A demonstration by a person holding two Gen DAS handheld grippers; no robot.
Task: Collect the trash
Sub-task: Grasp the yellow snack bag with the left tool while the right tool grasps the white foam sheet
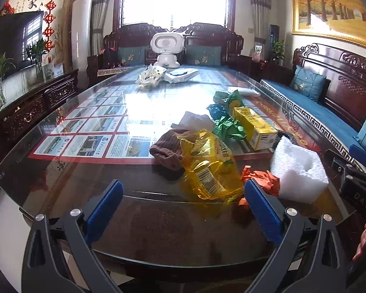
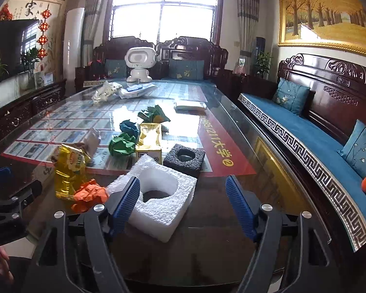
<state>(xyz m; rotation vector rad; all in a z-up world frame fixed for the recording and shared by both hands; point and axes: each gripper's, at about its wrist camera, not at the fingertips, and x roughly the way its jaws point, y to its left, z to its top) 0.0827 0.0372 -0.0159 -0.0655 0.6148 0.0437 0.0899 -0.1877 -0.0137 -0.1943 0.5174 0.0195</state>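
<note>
A heap of trash lies on the glass table (image 1: pixel 85 171): a yellow wrapper (image 1: pixel 207 163), a brown knit piece (image 1: pixel 168 146), orange crumpled paper (image 1: pixel 261 178), a white foam block (image 1: pixel 297 168), green crumpled paper (image 1: pixel 228 127) and a yellow box (image 1: pixel 253 127). My left gripper (image 1: pixel 183 190) hangs open at the near table edge, with the yellow wrapper just ahead between its fingers, untouched. My right gripper (image 2: pixel 183 183) is open over the white foam block (image 2: pixel 163 195). Its left finger overlaps the block and its right finger stands apart. A black foam block (image 2: pixel 184 158) sits behind.
Further back lie blue crumpled paper (image 2: pixel 129 127), a green wrapper (image 2: pixel 153 114), white bags (image 1: pixel 151 75) and a white robot toy (image 1: pixel 167 48). A carved sofa with blue cushions (image 2: pixel 305 131) runs along the right. A dark cabinet (image 1: pixel 36 107) stands on the left.
</note>
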